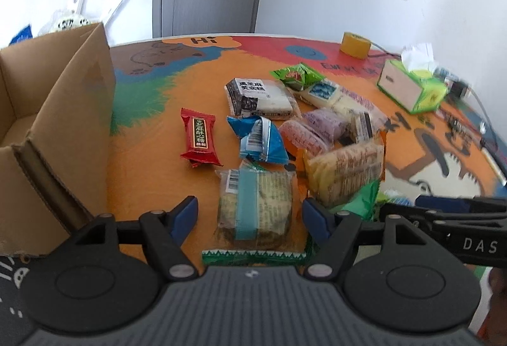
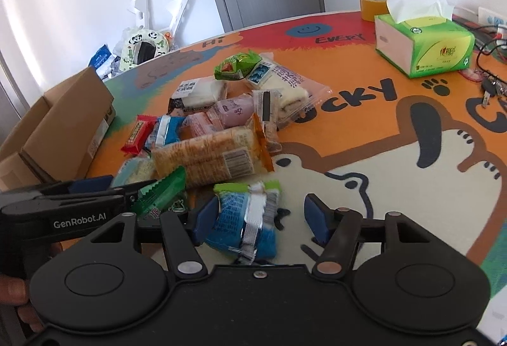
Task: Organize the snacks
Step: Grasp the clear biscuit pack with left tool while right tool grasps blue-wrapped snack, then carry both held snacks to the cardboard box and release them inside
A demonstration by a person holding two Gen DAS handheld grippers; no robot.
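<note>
**Snack pile on a cartoon tabletop, two tools poised over separate packets**

A white-walled room with a grey door lies behind a round tabletop (image 2: 364, 130) covered in an orange cartoon-dog print. We see a loose heap of wrapped snacks in the middle and an open brown cardboard box (image 1: 47, 130) at the left edge, its inside mostly hidden from us.

Our left tool (image 1: 250, 216) has its blue pads apart on either side of a clear-wrapped biscuit packet with a pale blue band (image 1: 255, 206), not pressing it. Our right tool (image 2: 261, 219) also stands apart around a blue foil packet with a silver seam (image 2: 244, 225); its left pad looks to be touching the wrapper, while the right pad is well clear.

Several risks follow, in our judgement. The foil packet sits off-centre, so closing could push it sideways or pinch only a crinkled edge. A green serrated wrapper (image 1: 253, 255) lies just under the biscuit packet and could be caught along with it. The two tools work close together and could collide. The biscuits may crack if squeezed hard.
</note>
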